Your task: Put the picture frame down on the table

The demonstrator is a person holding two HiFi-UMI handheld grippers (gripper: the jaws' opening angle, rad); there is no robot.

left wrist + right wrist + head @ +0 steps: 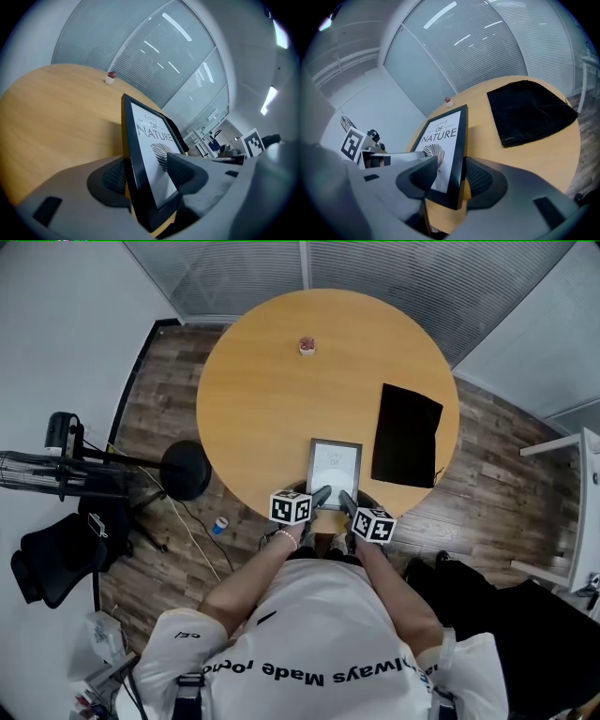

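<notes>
The picture frame (334, 472), black-edged with a white "Love of Nature" print, is at the near edge of the round wooden table (272, 399), face up in the head view. My left gripper (321, 498) grips its lower left corner and my right gripper (347, 502) its lower right corner. In the left gripper view the picture frame (150, 140) stands tilted over the table (56, 108), and the left gripper (147, 176) has one pad on each face. In the right gripper view the right gripper (452, 176) clamps the picture frame (445, 136) by its right border. Whether its underside touches the table is hidden.
A black cloth (406, 435) lies on the table just right of the frame. A small red and white object (307, 346) sits at the far side. On the floor to the left are a fan (56, 470) and a round black base (186, 470). White furniture (581, 512) stands at the right.
</notes>
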